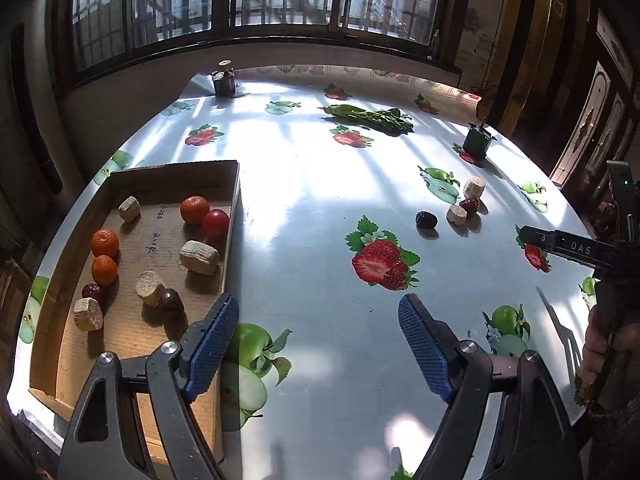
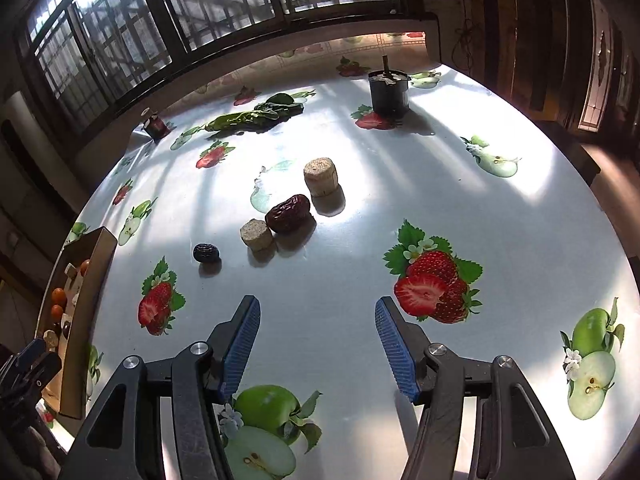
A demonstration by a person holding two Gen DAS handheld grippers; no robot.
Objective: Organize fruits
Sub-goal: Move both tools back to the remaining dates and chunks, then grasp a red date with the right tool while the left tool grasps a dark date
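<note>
Two dates [image 2: 287,213] lie beyond the empty right tool [image 2: 317,344].

Cardboard tray [image 2: 94,280] mostly cut off at left edge; contents perhaps oranges [image 2: 59,295], too small to tell.

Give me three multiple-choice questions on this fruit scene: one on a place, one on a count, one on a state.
1. Where is the red tomato?
A. in the cardboard tray
B. by the greens
C. between gripper fingers

2. How many oranges are in the tray?
A. one
B. three
C. five

3. How is the right gripper?
A. shut on a date
B. open, empty
C. shut on a cork

Answers: 1 A, it touches an orange inside the tray; 2 B, three orange fruits show; 3 B, only tablecloth shows between its fingers.
</note>
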